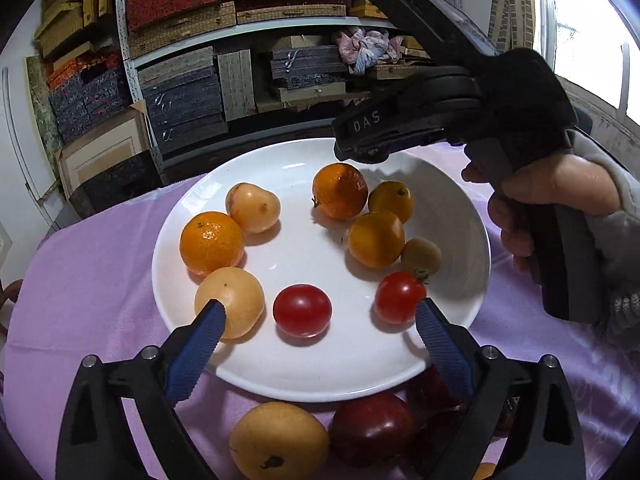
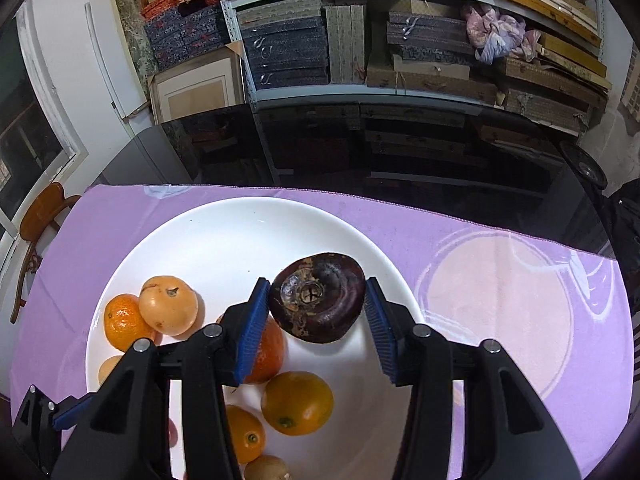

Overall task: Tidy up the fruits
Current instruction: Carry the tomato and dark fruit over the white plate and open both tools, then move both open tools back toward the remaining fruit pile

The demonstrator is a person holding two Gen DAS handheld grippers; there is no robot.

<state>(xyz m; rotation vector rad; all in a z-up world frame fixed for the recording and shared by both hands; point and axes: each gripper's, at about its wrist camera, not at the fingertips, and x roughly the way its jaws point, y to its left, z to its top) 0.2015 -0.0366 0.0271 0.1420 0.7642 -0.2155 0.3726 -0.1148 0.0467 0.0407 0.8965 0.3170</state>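
- While the right gripper (image 2: 316, 320) carries a dark fruit (image 2: 318, 298) over the plate (image 2: 224, 232), a skewed pinch could drop it onto the oranges.
- Left gripper (image 1: 320, 316) gapes empty (tomato (image 1: 302, 310) between jaws); it may nudge fruit.

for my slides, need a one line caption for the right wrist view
Right claw carries a dark purple fruit over the white plate of oranges.

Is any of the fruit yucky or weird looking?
Yes. The dark purple fruit held in the right gripper above the white plate looks old: its top is brown, crusty and cracked. The oranges and tomatoes on the plate look fine.
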